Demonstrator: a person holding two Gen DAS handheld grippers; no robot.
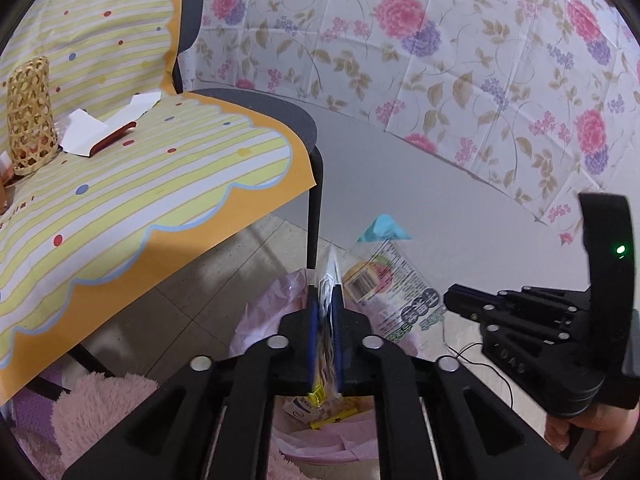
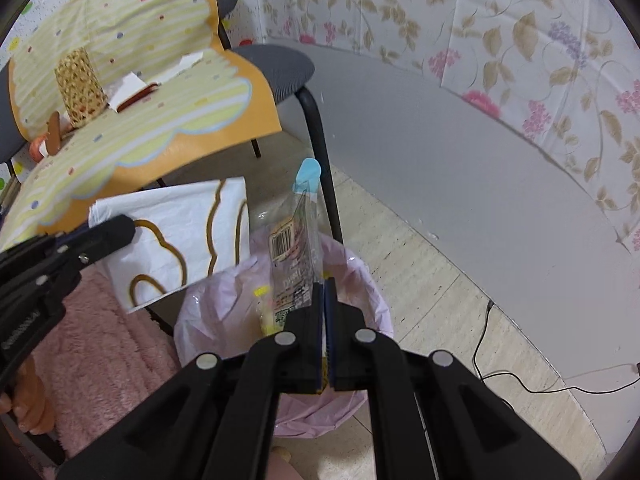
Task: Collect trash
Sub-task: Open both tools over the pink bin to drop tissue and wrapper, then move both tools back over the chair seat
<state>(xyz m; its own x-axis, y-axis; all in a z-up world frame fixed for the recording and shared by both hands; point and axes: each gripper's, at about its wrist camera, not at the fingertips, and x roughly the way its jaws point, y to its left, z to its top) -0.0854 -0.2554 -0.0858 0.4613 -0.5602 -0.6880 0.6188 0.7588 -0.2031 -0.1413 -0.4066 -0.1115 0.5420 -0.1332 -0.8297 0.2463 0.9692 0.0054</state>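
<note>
Pinches a clear snack wrapper (image 2: 294, 240) in the shut right gripper (image 2: 324, 284), long axis rising away from the fingers, directly over the pink-lined bin (image 2: 224, 304). Carries a white paper sheet (image 2: 180, 220) edge-on in the left gripper's (image 1: 325, 292) narrow gap, above the same bin; cannot tell whether the jaws bite.

I get even, fairly bright indoor light in both views, soft and without hard glare. A broad soft shadow lies on the floor (image 1: 208, 280) under the chair (image 1: 256, 108). The fisheye bends everything toward the rims, and black corners frame each picture. Close up, the wrapper (image 1: 328, 320) between my left claw's (image 1: 326, 300) fingers smears slightly, while the floral sheet (image 1: 440, 60) stays sharp
</note>
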